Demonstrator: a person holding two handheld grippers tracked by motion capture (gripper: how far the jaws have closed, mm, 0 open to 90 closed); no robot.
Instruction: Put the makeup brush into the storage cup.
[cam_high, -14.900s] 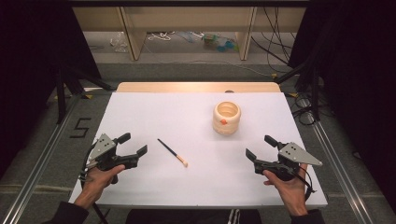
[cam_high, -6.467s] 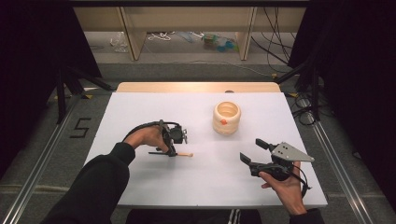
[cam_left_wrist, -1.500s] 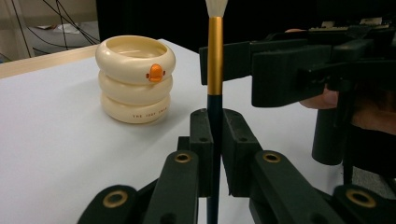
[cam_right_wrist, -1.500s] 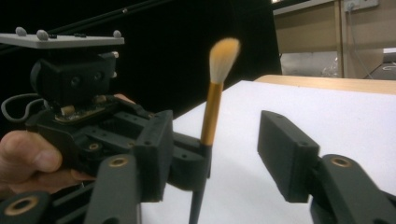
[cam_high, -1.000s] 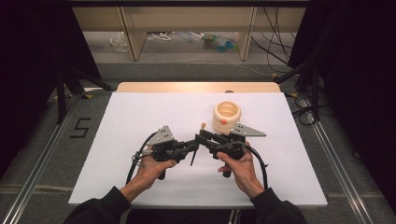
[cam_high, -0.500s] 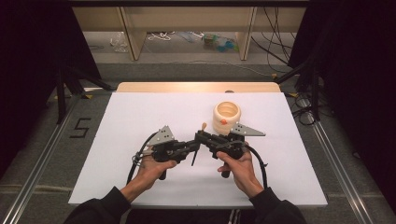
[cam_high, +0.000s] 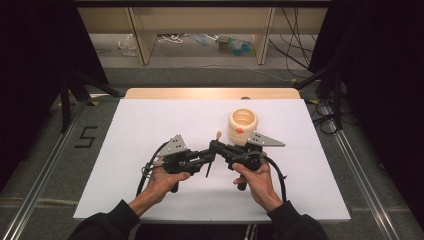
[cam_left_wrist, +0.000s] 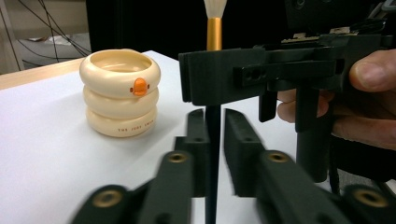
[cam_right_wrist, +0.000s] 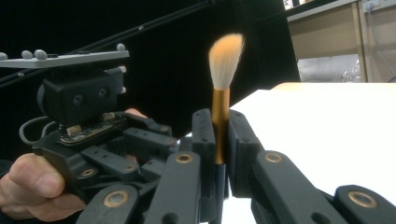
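Brush (cam_right_wrist: 219, 112) stands upright, clamped by the right gripper (cam_high: 216, 146) while the left gripper (cam_high: 209, 158), jaws just loosening, brackets its handle above the white table (cam_high: 150, 125) near the ring-stacked cup (cam_high: 243, 126).

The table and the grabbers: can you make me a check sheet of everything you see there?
Surface: white table, bare around the work.
Job's things: brush upright, bristles up; cream ringed cup standing just behind.
Clutter: nothing seen on the table.
Grippers: right gripper shut on the brush's gold band; left gripper has just been opening, handle between its jaws, small gaps.
Cables: black cable trails from the right gripper.
Surroundings: wooden shelf, floor cables beyond.
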